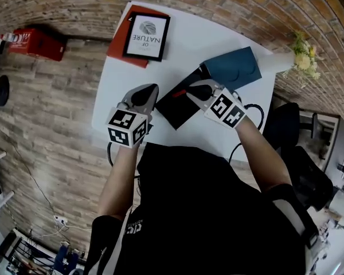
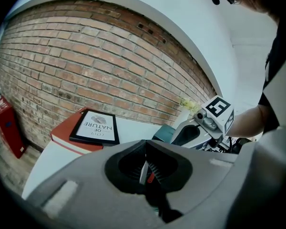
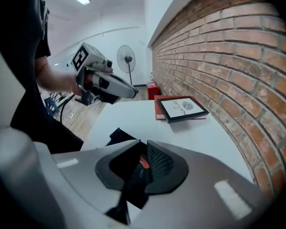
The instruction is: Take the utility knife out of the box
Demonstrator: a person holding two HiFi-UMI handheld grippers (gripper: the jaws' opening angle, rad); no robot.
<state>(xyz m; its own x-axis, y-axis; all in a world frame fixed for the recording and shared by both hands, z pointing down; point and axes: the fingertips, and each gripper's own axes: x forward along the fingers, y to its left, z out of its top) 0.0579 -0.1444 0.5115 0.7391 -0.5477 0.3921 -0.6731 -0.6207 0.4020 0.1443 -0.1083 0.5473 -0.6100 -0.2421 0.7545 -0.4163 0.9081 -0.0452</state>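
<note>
Box [image 1: 172, 111] one, utility knife [image 1: 179, 93] one, red book [image 1: 118, 51] one.

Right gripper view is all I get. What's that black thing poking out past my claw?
Observer: A long, flat black box lying slantwise on the white table; your right claw reaches over its middle.
Operator: Is anything beside it?
Observer: Yes, a blue-green box lies at its far end, outside your picture.
Operator: Anything pretty on the table?
Observer: A white vase of yellow flowers stands at the far right corner, past the blue-green box.
</note>
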